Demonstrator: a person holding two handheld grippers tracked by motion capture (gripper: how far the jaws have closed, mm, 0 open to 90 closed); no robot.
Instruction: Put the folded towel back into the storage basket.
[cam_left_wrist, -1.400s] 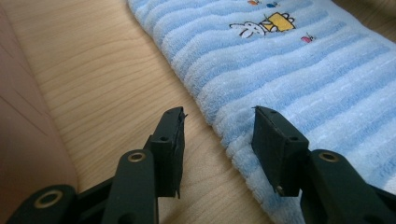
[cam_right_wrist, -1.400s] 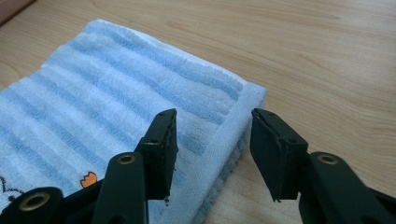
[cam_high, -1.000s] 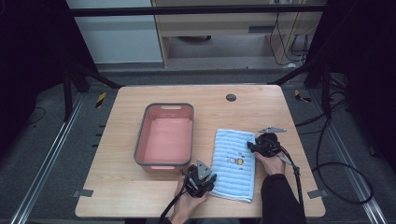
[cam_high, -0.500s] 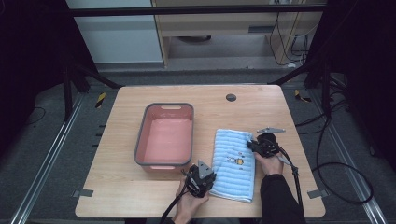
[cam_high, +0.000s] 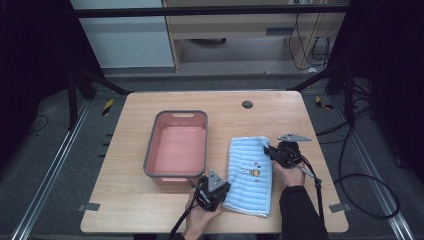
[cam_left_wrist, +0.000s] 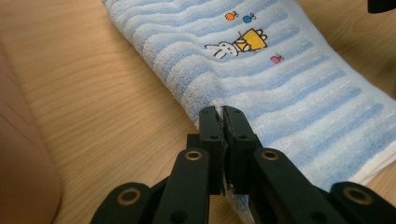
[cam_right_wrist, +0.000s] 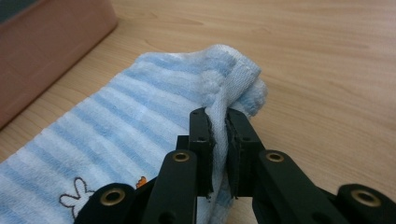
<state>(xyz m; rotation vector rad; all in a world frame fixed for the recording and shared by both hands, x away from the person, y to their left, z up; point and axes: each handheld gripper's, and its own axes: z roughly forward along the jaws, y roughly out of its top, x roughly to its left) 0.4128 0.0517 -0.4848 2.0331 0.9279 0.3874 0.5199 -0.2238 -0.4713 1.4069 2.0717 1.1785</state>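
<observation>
Blue striped towel (cam_high: 250, 175) lies folded flat on the table (cam_high: 125, 210), right of the pink tub (cam_high: 176, 145). Left gripper (cam_left_wrist: 223, 116) has just been closing and now pinches the towel's near-left edge; right gripper (cam_right_wrist: 218, 122) has just been closing too and pinches the bunched far-right corner. Both jaws have cloth between them. To do this step well, I'd lift both hands together, keep the 2 pinches level, and avoid tugging them apart so the thin bite of terry doesn't slip.

Both jaws clamped tight: left hand-held gripper (cam_high: 216, 187) low, right hand-held gripper (cam_high: 283, 152) farther out.
</observation>
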